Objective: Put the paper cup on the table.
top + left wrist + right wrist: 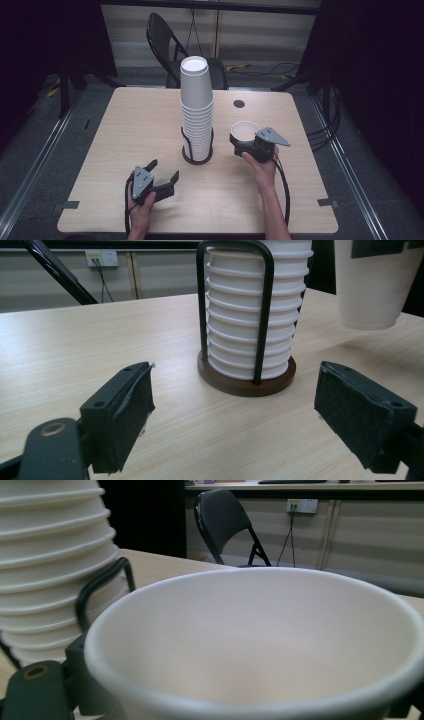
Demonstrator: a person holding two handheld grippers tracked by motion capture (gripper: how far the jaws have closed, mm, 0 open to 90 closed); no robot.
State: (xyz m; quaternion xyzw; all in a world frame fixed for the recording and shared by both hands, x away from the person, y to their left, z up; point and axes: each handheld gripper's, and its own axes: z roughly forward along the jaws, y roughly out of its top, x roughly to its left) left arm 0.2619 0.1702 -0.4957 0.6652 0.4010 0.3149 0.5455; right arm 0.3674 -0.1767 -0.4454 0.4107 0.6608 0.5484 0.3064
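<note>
Gripping a single white paper cup (pixel 244 131), the right gripper (pixel 246 145) is holding it upright and mouth-up just off the table (pixel 125 130), toward the right half of the surface, about midway between the near and far edges. Its jaws are closing on the cup's wall below the rim; in the right gripper view the cup (pixel 260 645) is sitting right in front of the camera, its empty inside showing, with one black jaw pressing against its left side. The person's right hand (pixel 262 162) is wrapping around the gripper from the near side, and a black cable (pixel 284 185) is trailing back toward the near edge.

Standing just to the left of the held cup, near the table's middle, a tall stack of white paper cups (pixel 196 107) is rising upside down from a round dark wooden base (pixel 197 156) with a black wire hoop (pixel 235 300) running up its sides. The held cup and the stack are near each other but not touching.

Resting low near the near-left part of the table, the left gripper (pixel 162 176) is holding nothing; its jaws are spreading wide apart and pointing toward the stack's base (pixel 246 382). The person's left hand (pixel 141 205) is holding it from the near edge.

Beyond the far edge, a black folding chair (pixel 167 45) is standing on the floor.
</note>
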